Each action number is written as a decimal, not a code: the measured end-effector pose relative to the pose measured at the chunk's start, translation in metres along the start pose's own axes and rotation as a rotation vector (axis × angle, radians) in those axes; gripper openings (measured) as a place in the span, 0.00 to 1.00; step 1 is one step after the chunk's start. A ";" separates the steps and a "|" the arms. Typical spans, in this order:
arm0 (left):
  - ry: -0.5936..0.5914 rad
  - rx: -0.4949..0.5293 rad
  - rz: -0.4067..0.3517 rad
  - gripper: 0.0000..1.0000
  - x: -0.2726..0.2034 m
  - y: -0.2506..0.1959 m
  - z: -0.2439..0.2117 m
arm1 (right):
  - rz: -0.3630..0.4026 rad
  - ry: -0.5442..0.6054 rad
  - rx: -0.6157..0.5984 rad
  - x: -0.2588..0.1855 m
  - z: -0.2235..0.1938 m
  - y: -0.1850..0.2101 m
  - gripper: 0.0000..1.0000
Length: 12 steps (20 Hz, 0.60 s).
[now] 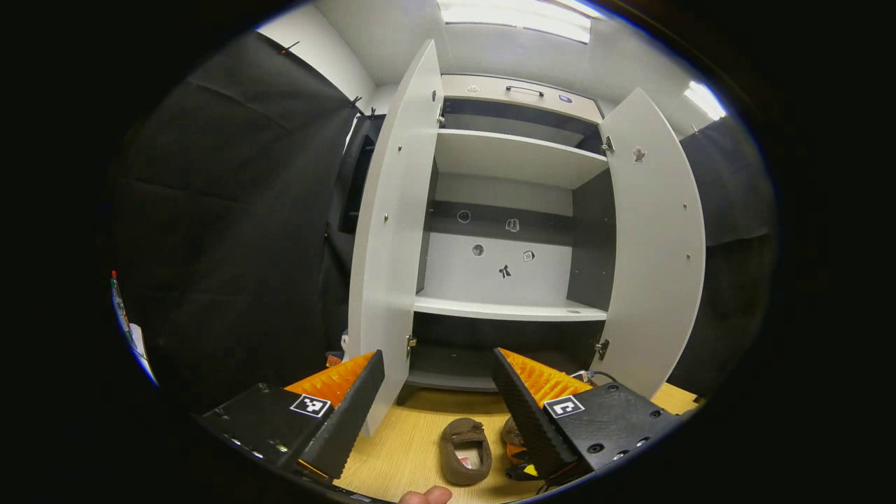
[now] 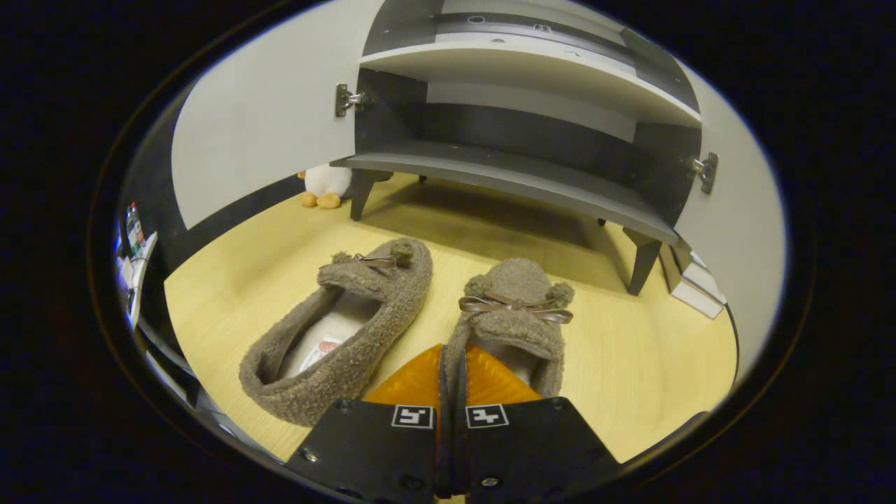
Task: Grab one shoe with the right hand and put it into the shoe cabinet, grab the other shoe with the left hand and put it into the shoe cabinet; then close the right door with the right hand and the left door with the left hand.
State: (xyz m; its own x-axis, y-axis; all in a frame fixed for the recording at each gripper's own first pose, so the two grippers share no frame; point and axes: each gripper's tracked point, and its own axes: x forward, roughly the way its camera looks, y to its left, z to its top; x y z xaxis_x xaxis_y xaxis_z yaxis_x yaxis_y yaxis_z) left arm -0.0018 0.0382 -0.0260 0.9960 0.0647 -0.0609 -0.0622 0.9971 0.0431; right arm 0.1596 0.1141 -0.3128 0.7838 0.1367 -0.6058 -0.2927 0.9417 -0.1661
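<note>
Two fuzzy brown slippers with bows lie side by side on the wooden floor before the shoe cabinet. In the right gripper view my right gripper (image 2: 451,355) is shut on the side rim of the right slipper (image 2: 516,311), which rests on the floor. The left slipper (image 2: 350,329) lies free beside it. In the left gripper view my left gripper (image 1: 438,355) is held open in the air, facing the cabinet (image 1: 511,308). Below it lies the free slipper (image 1: 465,448), with the other slipper (image 1: 512,432) partly hidden behind a finger. Both doors, left (image 1: 392,231) and right (image 1: 654,238), stand wide open.
The cabinet's lowest shelf (image 2: 504,175) is bare and stands on short legs (image 2: 640,262). A plush toy (image 2: 325,183) sits by the left leg. Some flat boxes (image 2: 693,280) lie under the right door. A person's fingertip (image 1: 427,495) shows at the bottom edge.
</note>
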 end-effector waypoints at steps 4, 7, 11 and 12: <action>0.002 -0.002 0.002 0.95 0.001 0.000 0.000 | 0.005 -0.002 -0.003 -0.001 0.000 0.000 0.04; 0.002 -0.004 0.004 0.95 0.001 0.001 0.000 | 0.005 0.003 0.019 0.000 0.001 -0.002 0.04; 0.000 0.000 0.004 0.95 0.001 0.001 0.000 | -0.002 0.001 0.033 0.000 0.002 -0.005 0.04; 0.001 0.001 0.005 0.95 0.001 0.000 0.000 | -0.005 -0.001 0.034 0.000 0.003 -0.007 0.04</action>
State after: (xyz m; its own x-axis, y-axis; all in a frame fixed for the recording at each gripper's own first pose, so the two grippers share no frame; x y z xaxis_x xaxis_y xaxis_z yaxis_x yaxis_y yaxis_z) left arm -0.0006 0.0387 -0.0262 0.9957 0.0693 -0.0615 -0.0666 0.9968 0.0444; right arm 0.1628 0.1088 -0.3091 0.7857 0.1319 -0.6044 -0.2696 0.9523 -0.1428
